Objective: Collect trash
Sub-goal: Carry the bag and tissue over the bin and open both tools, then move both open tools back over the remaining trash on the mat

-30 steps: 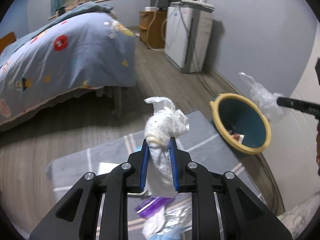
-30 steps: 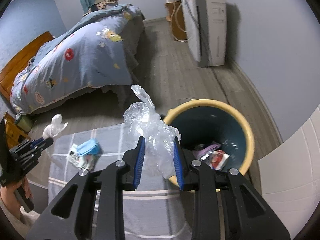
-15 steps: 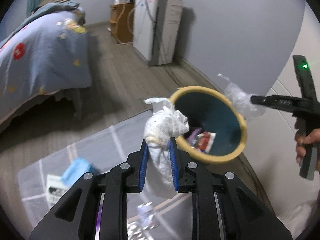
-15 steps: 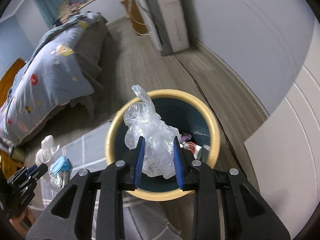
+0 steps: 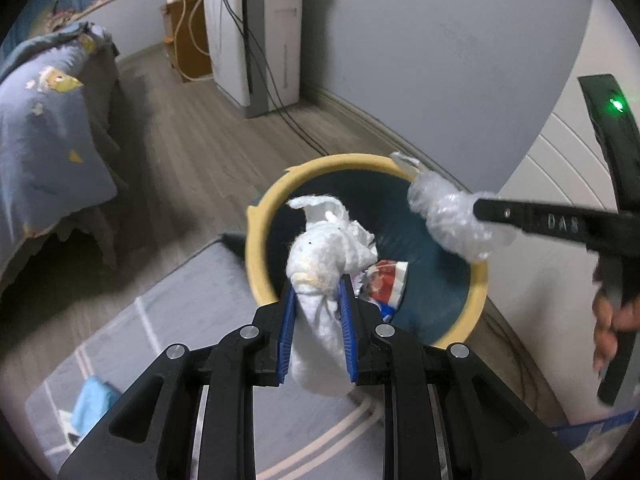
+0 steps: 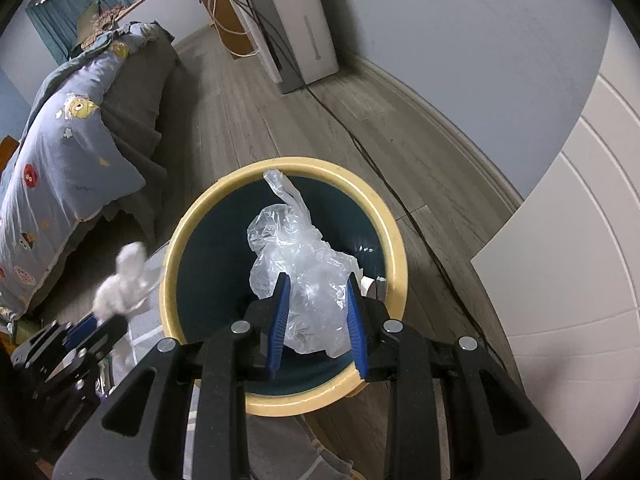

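Tissue [image 5: 332, 240] and plastic wrap [image 6: 304, 264], each pinched in tongs, hang over the bin [image 6: 176, 264].

You have a crumpled white tissue wad [image 5: 330, 248] pinched between blue pads, its stained, twisted top standing up over the near rim of the trash bin [image 5: 256, 256]. A crinkled clear plastic bag [image 6: 304, 272] is likewise clamped and hangs above the bin's dark teal inside, its thin tail pointing up toward the far rim. The bin is round with a yellow rim and stands on the floor at the rug's edge; a red-and-white wrapper [image 5: 386, 282] lies at its bottom.
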`<state>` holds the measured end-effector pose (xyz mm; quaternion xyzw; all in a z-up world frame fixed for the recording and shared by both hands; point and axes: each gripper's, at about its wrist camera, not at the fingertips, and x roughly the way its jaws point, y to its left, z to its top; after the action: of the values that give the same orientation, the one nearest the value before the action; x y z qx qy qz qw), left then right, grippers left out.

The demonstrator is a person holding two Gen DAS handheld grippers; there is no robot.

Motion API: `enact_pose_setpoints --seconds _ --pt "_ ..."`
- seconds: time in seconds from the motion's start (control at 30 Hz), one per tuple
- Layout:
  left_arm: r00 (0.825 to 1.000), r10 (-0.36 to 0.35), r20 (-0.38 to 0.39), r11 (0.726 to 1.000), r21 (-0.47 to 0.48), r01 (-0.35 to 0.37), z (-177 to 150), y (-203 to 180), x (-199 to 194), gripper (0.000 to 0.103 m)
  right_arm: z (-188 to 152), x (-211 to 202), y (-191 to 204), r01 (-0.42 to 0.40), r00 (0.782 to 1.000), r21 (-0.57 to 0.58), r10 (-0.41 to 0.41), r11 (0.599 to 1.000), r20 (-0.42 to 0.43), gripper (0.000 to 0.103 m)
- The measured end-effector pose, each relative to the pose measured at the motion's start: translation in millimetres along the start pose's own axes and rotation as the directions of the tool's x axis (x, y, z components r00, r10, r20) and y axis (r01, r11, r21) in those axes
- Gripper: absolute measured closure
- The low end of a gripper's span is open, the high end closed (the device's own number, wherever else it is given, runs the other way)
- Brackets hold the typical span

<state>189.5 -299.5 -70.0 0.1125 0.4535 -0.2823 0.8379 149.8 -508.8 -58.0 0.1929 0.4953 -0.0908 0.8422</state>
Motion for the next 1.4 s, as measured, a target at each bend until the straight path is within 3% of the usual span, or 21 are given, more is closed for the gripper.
enact_pose_setpoints --seconds 0.2,0.3,0.37,0.43,0.6,0.67,0.73,0.9,1.17,1.4 --pt "1.000 0.004 0.007 1.000 -0.006 -0.004 13.9 -0.9 15.0 0.075 4.7 4.5 -0.5 -0.016 1.000 0.006 0.016 1.000 -0.001 0.076" --pt "1.000 0.017 0.007 1.000 -0.006 -0.017 16.6 1.8 18.2 0.055 5.0 6.8 -0.8 -0.030 1.000 0.015 0.030 0.999 -0.006 0.073" --pt "1.000 0.019 0.019 1.000 -0.012 -0.019 18.8 4.0 19.6 0.049 5.4 7.1 0.1 -0.032 0.999 0.018 0.032 0.999 -0.004 0.057" --pt "1.000 0.021 0.023 1.000 -0.023 -0.021 17.4 6.3 19.9 0.044 5.9 6.3 0.0 -0.029 1.000 0.017 0.029 0.999 0.004 0.048" --pt "0.999 0.038 0.025 0.998 -0.042 -0.037 10.2 13.0 19.5 0.027 7.4 3.4 2.1 -0.019 1.000 0.016 0.019 1.000 0.019 0.034" --pt "0.998 0.058 0.028 0.997 -0.053 -0.056 4.7 16.7 16.5 0.016 8.6 1.2 3.9 -0.012 0.999 0.013 0.011 1.000 0.030 0.017" --pt "0.998 0.063 0.028 0.996 -0.059 -0.062 0.1 19.2 12.9 0.013 10.3 -2.6 5.1 -0.005 0.999 0.018 0.004 1.000 0.050 0.006" --pt "0.996 0.086 0.036 0.993 -0.080 -0.083 -16.0 32.9 -10.1 0.010 14.1 -7.0 13.0 -0.034 0.998 0.028 0.032 0.999 0.061 0.006" --pt "0.983 0.168 0.066 0.980 -0.120 -0.160 -45.9 75.0 -67.6 0.008 12.9 -8.2 44.7 -0.019 0.998 -0.052 0.022 0.998 0.055 0.006" --pt "0.965 0.250 0.074 0.945 -0.235 -0.226 -87.1 128.0 -125.1 0.007 3.5 -18.0 90.2 -0.033 0.997 -0.152 0.043 0.988 0.065 0.006"
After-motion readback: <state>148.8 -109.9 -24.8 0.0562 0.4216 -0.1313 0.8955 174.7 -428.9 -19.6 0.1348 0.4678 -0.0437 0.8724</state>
